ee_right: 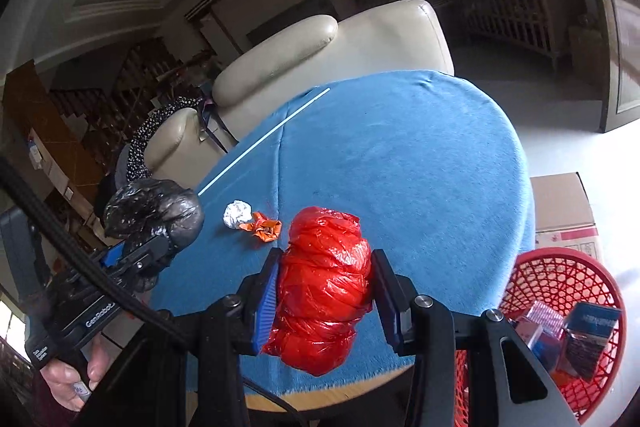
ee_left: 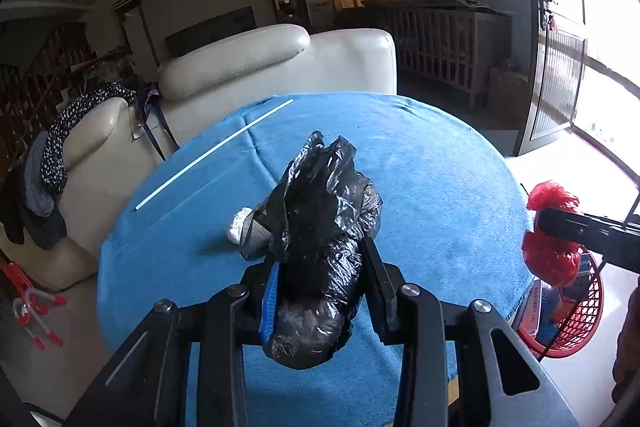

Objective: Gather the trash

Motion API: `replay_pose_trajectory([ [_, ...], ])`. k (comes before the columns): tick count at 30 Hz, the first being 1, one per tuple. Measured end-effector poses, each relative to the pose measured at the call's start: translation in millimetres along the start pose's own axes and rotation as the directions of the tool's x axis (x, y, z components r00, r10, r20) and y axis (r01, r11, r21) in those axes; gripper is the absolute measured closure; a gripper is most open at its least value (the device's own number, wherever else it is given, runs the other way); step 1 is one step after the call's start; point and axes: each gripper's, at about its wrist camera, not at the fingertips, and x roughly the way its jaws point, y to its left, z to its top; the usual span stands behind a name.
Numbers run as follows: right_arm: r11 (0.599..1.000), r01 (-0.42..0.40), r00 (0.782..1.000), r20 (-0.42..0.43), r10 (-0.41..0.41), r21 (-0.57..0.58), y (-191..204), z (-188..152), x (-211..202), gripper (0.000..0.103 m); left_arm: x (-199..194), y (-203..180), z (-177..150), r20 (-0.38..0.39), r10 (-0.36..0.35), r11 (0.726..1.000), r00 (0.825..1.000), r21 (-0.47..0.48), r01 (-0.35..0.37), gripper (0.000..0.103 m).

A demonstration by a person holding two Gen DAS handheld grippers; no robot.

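Black bag [ee_left: 320, 227] between left tongs [ee_left: 320, 279], seemingly clear of table [ee_left: 440, 167].

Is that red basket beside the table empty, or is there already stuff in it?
Not empty. The red basket already holds a few small boxes; the right wrist view shows them lying inside it.

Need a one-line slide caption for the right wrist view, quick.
Right tongs grip a red bag bundle above the blue tablecloth, red basket beside it.
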Motion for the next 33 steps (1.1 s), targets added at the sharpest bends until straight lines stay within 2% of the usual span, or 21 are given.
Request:
replay_pose_trajectory([
  [13, 1.0, -0.01, 0.999, 0.033, 0.01, 0.009, -13, -8, -23, 0.057, -7, -27, 5, 0.013, 0.031, 0.998, 0.999, 0.048, -0.032, 0.064],
  [33, 0.999, 0.002, 0.998, 0.056, -0.003, 0.034, -19, -16, -41, 0.057, -7, -46, 7, 0.018, 0.03, 0.996, 0.999, 0.086, -0.031, 0.064],
])
